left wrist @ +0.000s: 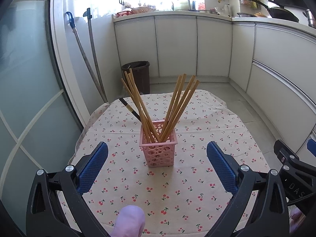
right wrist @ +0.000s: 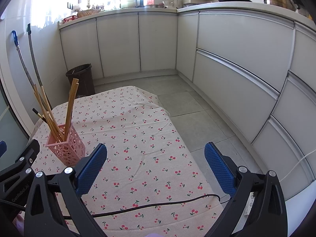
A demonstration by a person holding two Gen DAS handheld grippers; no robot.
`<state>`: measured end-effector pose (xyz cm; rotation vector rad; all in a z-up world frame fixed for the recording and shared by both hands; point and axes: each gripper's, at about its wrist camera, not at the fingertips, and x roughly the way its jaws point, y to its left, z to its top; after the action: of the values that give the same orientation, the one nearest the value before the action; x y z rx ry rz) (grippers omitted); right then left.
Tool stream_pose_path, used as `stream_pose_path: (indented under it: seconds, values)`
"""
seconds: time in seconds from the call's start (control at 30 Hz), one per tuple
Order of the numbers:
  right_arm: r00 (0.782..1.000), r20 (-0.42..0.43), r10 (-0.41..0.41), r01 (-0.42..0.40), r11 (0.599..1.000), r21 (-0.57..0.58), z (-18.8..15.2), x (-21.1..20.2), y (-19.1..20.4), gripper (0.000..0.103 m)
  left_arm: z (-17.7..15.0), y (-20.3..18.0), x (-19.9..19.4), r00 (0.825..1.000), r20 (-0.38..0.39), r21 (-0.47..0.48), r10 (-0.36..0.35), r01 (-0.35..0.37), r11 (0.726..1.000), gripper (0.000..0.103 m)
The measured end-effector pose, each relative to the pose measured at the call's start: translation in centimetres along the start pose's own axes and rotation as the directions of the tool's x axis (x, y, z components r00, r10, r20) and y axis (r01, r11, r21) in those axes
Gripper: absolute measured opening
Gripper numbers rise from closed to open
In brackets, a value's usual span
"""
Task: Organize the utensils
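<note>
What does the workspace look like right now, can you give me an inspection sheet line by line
Surface: table under a cherry-print cloth, creased.
Job's things: wooden chopsticks and one black chopstick stand in the pink basket.
Clutter: nothing seen loose on the cloth.
Grippers: left gripper open, empty; right gripper open, empty.
Cables: black cable lies across the near edge of the cloth.
Surroundings: white cabinets, brown bin.

Both wrist cams angled down, close; shared pink basket (left wrist: 158, 144) w/ chopsticks (left wrist: 177, 106).
</note>
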<state>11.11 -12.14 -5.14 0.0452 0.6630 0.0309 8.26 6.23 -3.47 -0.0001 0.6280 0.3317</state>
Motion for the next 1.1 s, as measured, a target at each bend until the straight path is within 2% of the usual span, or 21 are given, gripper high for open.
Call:
stream_pose_path:
  seconds: [1.1]
  values:
    - [1.0,-0.004,0.001,-0.001,1.0,0.001,-0.05,0.07,-0.12,0.096,-0.13,0.46,0.67,1.0,-0.025,-0.016,0.008,-0.008,1.0,0.096]
